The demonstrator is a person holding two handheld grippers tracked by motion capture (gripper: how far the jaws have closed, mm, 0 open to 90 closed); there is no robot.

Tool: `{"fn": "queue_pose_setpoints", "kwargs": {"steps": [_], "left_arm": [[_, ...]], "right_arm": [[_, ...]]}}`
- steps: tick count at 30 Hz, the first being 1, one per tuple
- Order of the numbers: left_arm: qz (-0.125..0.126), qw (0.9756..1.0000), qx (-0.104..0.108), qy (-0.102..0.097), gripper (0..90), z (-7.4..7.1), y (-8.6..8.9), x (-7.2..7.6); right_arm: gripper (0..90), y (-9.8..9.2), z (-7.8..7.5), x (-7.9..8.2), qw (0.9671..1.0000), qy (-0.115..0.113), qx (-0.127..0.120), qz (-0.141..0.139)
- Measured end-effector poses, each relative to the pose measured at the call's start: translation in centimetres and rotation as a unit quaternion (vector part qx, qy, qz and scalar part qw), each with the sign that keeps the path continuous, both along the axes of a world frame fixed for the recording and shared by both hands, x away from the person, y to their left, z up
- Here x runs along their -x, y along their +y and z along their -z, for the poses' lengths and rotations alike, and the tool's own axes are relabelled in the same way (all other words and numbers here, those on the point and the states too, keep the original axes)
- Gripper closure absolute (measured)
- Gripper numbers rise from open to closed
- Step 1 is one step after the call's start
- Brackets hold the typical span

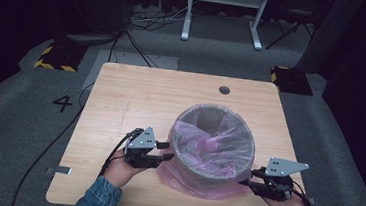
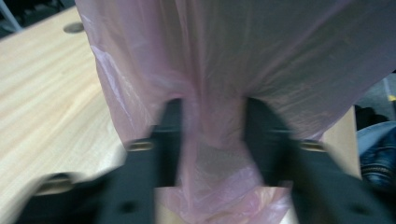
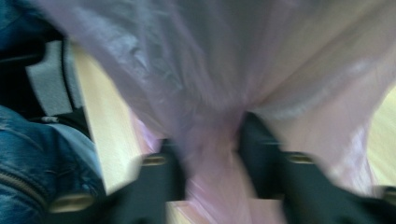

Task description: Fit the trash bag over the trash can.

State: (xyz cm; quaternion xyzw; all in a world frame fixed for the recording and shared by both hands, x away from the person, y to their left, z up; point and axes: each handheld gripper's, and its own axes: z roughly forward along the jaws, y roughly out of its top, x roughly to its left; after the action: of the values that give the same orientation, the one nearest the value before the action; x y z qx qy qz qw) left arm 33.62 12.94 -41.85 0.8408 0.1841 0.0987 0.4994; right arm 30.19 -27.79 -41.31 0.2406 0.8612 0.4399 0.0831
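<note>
Pink bag [image 1: 199, 184] is pinched at opposite sides by left gripper [image 1: 166, 151] and right gripper [image 1: 245, 183].

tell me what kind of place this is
Probably a lab or recording studio, not a home: a bare wooden table on grey carpet, hazard-striped floor blocks, loose cables and a "4" marked on the floor.
</note>
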Motion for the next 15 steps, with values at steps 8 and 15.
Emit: {"fn": "queue_pose_setpoints", "kwargs": {"steps": [8, 15], "left_arm": [[-0.010, 0.9982, -0.059, 0.001, 90.0, 1.6, -1.2, 0.0], [-0.015, 0.9969, -0.073, 0.026, 90.0, 3.5, -1.7, -0.6]], "right_arm": [[89.4, -0.2, 3.8, -1.5, 0.9970, 0.063, 0.031, 0.031], [89.3, 0.1, 6.2, -1.7, 0.9931, 0.092, 0.063, 0.037]]}}
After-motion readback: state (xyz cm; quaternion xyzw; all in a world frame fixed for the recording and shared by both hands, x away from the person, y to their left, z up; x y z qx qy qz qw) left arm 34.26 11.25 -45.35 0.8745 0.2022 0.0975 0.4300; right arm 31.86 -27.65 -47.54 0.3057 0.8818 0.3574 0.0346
